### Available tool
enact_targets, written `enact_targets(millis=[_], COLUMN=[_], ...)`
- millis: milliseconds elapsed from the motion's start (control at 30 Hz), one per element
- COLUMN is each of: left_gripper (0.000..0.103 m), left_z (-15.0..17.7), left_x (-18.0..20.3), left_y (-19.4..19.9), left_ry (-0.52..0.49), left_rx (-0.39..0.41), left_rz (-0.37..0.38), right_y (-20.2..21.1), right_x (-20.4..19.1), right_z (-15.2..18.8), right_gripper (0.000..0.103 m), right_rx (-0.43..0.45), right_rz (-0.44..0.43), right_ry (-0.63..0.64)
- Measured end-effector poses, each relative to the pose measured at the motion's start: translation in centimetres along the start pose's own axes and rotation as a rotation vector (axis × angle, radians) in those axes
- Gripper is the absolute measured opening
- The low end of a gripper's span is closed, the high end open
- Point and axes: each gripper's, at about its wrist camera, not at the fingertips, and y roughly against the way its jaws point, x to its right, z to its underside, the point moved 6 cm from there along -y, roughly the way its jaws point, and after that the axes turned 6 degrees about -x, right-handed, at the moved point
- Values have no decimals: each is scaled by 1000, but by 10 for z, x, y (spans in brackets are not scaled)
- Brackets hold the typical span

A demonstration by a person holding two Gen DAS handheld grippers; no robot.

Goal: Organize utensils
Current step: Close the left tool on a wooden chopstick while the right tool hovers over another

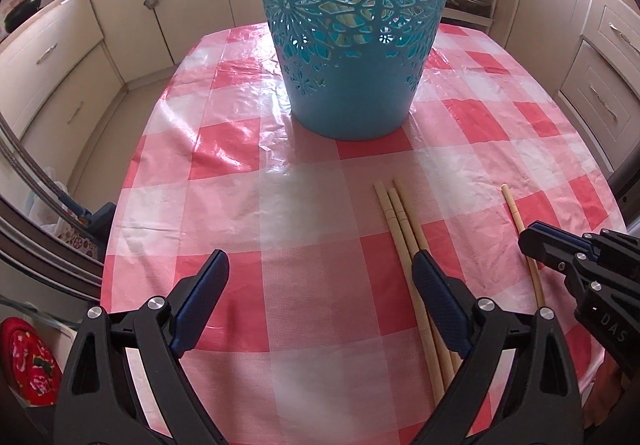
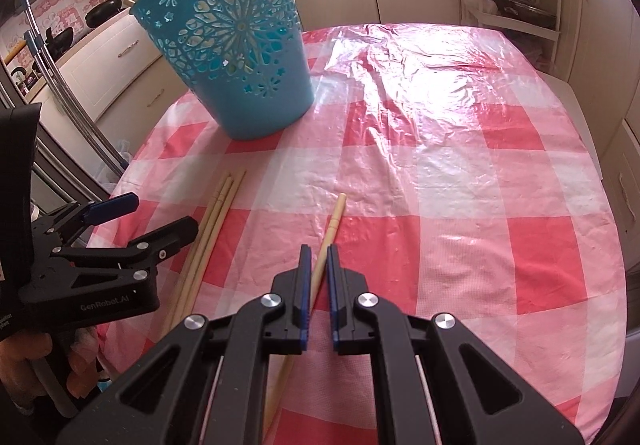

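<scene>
Blue plastic basket [image 2: 232, 57] with cut-out flowers stands upright on the counter [image 2: 460, 173], which wears a pink checked cloth, and everything else is best placed from it. Near its base, on the side toward the person, lie three chopsticks [image 1: 394, 213] pressed side by side; a single chopstick [image 2: 334, 221] lies a little farther from the basket, apart from the three. The right gripper [image 2: 316, 257] has its fingers clamped on that single chopstick partway along its length, the stick running between the blue pads with its far end pointing toward the basket. The left gripper [image 1: 320, 265] hangs over the three with its fingers wide apart, one finger [image 1: 436, 293] lying over them, nothing held. By my reading the step in hand is picking up the lone stick, the grip made but the lift not yet shown. Next it wants raising clear of the cloth, carrying above the rim and tipping end-down before release, as a flat stick would catch on the rim
</scene>
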Motion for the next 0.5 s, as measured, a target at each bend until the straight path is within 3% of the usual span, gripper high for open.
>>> enact_targets(millis=[500], left_gripper=[89], left_z=[-7], left_x=[0], left_y=[-6], left_ry=[39], left_rx=[-34], left_rz=[-12], right_y=[-2], right_x=[-5], right_z=[-2], right_gripper=[15], right_rx=[12], right_rz=[-1], right_ry=[13])
